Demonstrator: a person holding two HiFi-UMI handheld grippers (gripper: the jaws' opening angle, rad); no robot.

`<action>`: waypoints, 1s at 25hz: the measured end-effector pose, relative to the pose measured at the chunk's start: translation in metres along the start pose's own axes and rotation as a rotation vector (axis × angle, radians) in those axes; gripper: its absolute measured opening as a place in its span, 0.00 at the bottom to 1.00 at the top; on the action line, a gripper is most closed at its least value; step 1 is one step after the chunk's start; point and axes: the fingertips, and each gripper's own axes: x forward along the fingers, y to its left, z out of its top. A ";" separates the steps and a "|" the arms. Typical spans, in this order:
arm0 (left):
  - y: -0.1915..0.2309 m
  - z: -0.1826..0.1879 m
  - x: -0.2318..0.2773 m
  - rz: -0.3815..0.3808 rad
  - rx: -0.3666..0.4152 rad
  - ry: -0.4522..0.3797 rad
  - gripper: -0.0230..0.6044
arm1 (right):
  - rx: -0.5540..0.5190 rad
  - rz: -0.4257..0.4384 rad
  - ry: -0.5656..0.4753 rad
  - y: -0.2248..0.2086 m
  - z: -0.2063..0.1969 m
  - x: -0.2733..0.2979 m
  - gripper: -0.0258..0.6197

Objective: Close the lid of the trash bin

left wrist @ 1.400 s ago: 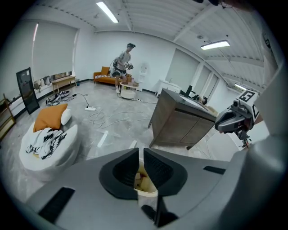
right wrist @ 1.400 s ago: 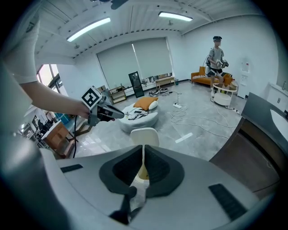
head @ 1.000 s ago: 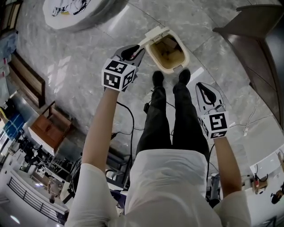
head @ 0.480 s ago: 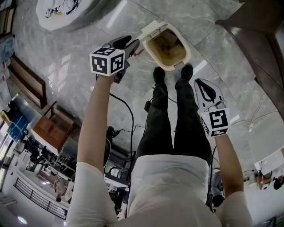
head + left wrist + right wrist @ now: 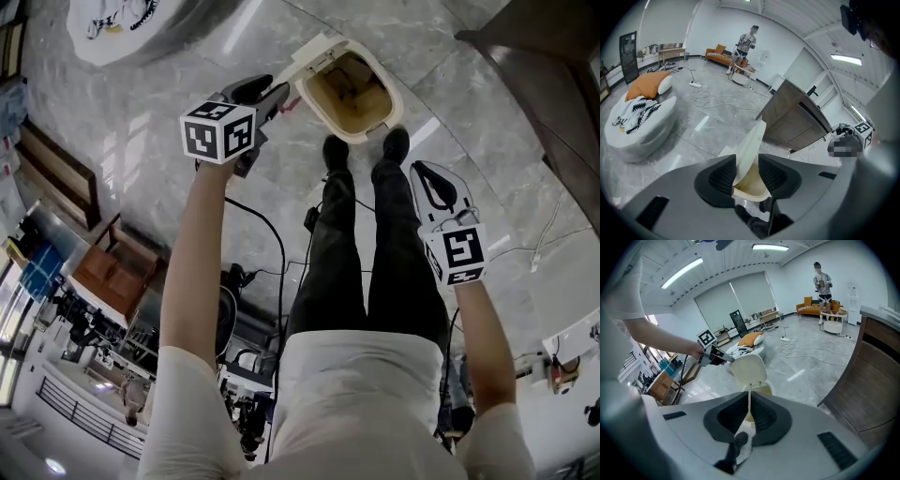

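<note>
Partly hidden, the lid point(image 5: 753, 138) sits inside the left hand-held gripper point(image 5: 747, 161), just opened; right hand-held gripper point(image 5: 749, 401) closed.

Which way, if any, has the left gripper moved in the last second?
Yes: left gripper shifted leftward in the head view, away from the shoes. Its jaws have just been opening, lid edge between them.

Large open lab or studio hall, not a home. Shown by polished grey stone floor point(image 5: 717, 117), white walls, ceiling strip lights point(image 5: 682, 272), loose cables point(image 5: 717, 101) and power strip point(image 5: 695, 85) left on floor. Lounge props set about: orange sofa point(image 5: 723, 55), round white pouf point(image 5: 642, 126), dark wooden counter point(image 5: 797, 119). Cluttered equipment benches point(image 5: 84, 328) seen along one edge.
</note>
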 end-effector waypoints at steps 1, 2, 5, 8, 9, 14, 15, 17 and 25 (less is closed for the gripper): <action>-0.001 -0.001 0.000 -0.001 0.002 -0.001 0.27 | 0.003 -0.001 0.000 -0.001 -0.001 0.000 0.09; -0.003 -0.002 0.001 -0.003 0.007 0.000 0.27 | 0.006 -0.002 0.000 -0.001 -0.003 0.000 0.09; -0.010 -0.006 0.003 -0.014 0.027 0.008 0.27 | 0.015 -0.004 0.003 -0.004 -0.008 0.001 0.09; -0.022 -0.012 0.007 -0.042 0.041 0.017 0.27 | 0.022 -0.004 0.009 -0.005 -0.014 0.003 0.09; -0.028 -0.016 0.008 -0.054 0.050 0.024 0.27 | 0.025 -0.003 0.011 -0.005 -0.016 0.004 0.09; -0.054 -0.038 0.019 -0.102 0.117 0.068 0.29 | 0.032 0.005 0.018 -0.003 -0.023 0.006 0.09; -0.058 -0.042 0.021 -0.108 0.125 0.074 0.29 | 0.032 0.006 0.019 -0.003 -0.023 0.007 0.09; -0.065 -0.049 0.025 -0.120 0.133 0.084 0.30 | 0.034 0.007 0.019 -0.005 -0.026 0.008 0.09; -0.082 -0.069 0.039 -0.168 0.128 0.102 0.30 | 0.054 -0.004 0.031 -0.017 -0.040 0.015 0.09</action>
